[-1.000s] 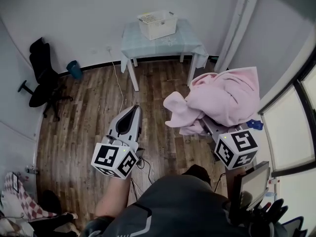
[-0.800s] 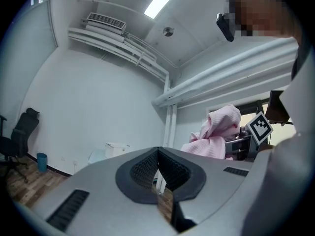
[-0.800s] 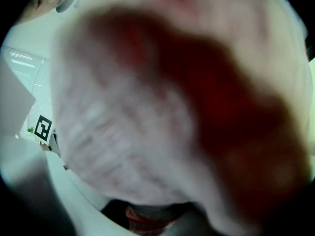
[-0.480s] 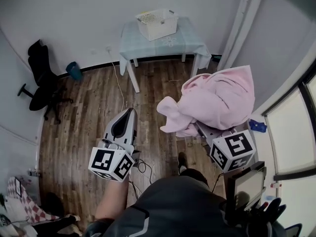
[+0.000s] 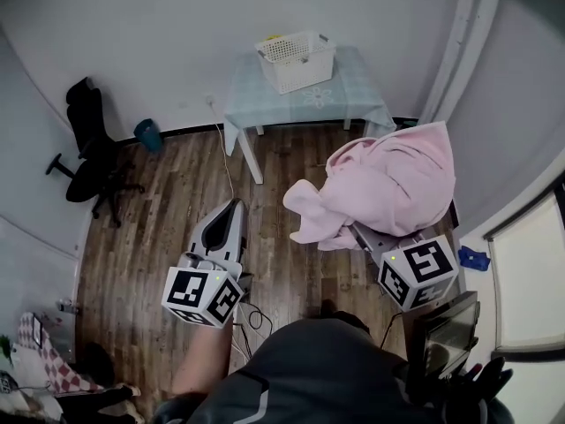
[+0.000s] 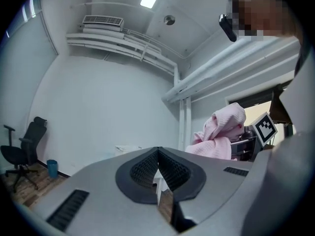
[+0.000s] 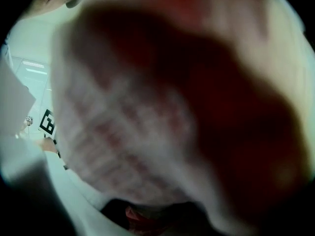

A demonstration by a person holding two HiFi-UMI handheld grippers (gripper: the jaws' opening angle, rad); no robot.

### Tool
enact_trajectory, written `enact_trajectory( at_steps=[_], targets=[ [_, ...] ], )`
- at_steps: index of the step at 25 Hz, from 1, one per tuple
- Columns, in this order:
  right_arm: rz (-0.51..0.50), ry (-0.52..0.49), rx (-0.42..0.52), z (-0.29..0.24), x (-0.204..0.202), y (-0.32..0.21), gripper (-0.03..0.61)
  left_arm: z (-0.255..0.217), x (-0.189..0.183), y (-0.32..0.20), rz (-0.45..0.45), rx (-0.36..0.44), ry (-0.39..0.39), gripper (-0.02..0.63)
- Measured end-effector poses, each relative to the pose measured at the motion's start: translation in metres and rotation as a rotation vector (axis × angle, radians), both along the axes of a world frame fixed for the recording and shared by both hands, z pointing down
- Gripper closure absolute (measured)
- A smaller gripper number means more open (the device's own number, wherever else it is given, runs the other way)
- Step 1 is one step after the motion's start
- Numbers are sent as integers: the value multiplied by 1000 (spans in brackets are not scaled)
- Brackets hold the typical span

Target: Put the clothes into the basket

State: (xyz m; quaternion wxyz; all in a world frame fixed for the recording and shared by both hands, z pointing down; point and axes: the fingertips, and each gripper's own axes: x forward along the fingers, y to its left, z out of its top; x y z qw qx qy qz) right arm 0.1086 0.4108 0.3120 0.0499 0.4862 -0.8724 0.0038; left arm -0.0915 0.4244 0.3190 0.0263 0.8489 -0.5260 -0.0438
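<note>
A big bundle of pink clothes [image 5: 388, 179] hangs in the air at the right, above the wooden floor. My right gripper [image 5: 369, 235] is shut on it, and the cloth covers its jaws. In the right gripper view, pink cloth [image 7: 147, 107] fills nearly the whole picture. A white basket [image 5: 296, 60] stands on a small table [image 5: 353, 104] by the far wall. My left gripper [image 5: 235, 208] is shut and holds nothing, pointing toward the table. In the left gripper view its pads [image 6: 147, 168] meet, with the pink clothes [image 6: 221, 132] off to the right.
A black office chair [image 5: 93, 153] and a blue bin [image 5: 147, 134] stand at the left wall. A white cable [image 5: 228, 170] runs down across the floor. A monitor [image 5: 446, 329] sits at the lower right, and checkered cloth [image 5: 40, 360] lies at the lower left.
The pink bundle has come slightly forward and left with my right gripper. The table and basket sit lower and further right in view. My left gripper has hardly moved.
</note>
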Motion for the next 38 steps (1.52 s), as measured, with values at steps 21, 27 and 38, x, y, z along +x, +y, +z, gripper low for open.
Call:
enact_trajectory(
  at_steps=[21,27,38],
  targets=[
    [-93,-75,-60,17,76,-247,218,22,91,-237,-10,-120,-71,606],
    [-59,-49,-52,7,54,-308,218,19,63,-307,8,-104,-37,606],
    [5,-64,-40,2,20,-364,218,0,23,-367,61,-18,-23,606]
  ],
)
